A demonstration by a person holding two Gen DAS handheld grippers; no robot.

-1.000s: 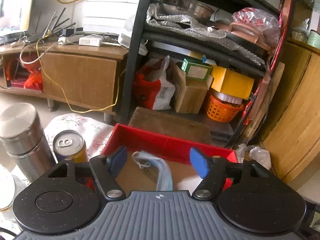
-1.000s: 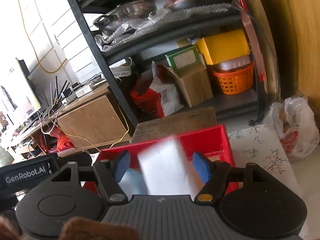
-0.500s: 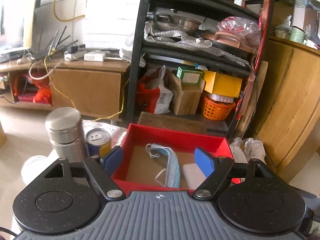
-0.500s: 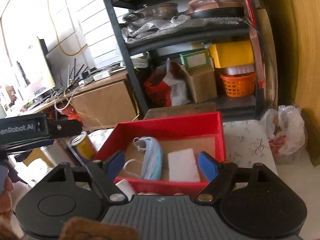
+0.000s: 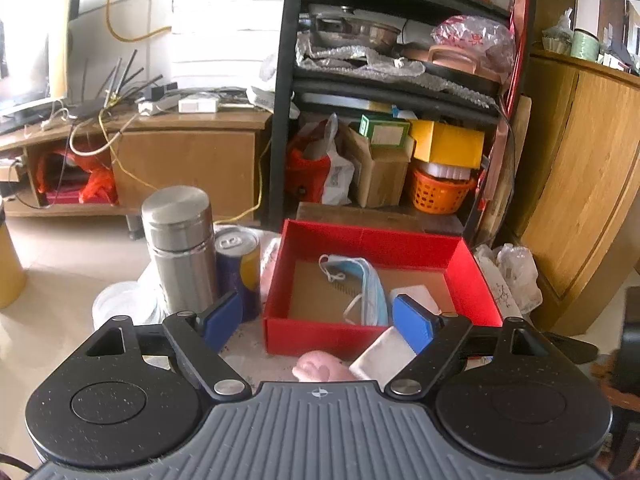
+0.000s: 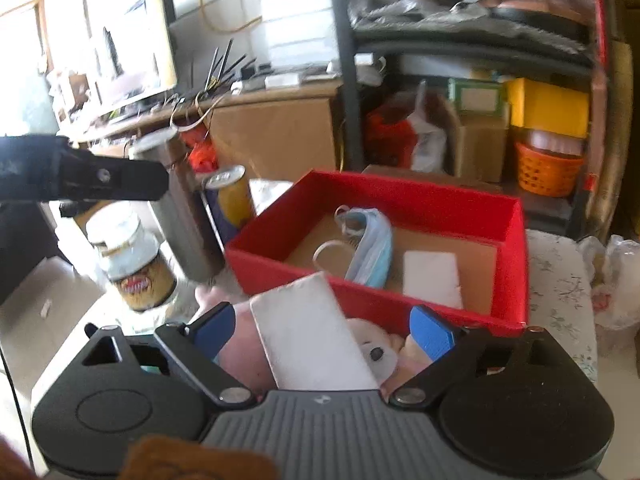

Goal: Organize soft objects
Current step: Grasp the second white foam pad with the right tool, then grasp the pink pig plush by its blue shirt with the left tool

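A red box (image 5: 320, 336) (image 6: 256, 270) on the floral cloth holds a blue face mask (image 5: 370, 284) (image 6: 370, 246) and a white sponge (image 5: 416, 294) (image 6: 432, 276). Just in front of the box lies a pink plush toy (image 5: 316, 368) (image 6: 240, 354) with a second white sponge (image 5: 384, 354) (image 6: 312, 344) resting on it. My left gripper (image 5: 318, 320) hangs before the box's near wall, its jaws opening and holding nothing. My right gripper (image 6: 322, 330) hovers over the plush and sponge, its jaws opening, and the pads touch neither.
A steel flask (image 5: 180, 248) and a drink can (image 5: 238, 264) stand left of the box, with a labelled jar (image 6: 132, 268) nearer. Behind are a black shelf rack (image 5: 284, 120) and a wooden cabinet (image 5: 580, 200). A plastic bag (image 5: 516, 276) lies right.
The right gripper let go of a white sponge, which now lies in the box. Both grippers drew back from the box, bringing the plush toy and second sponge into view.
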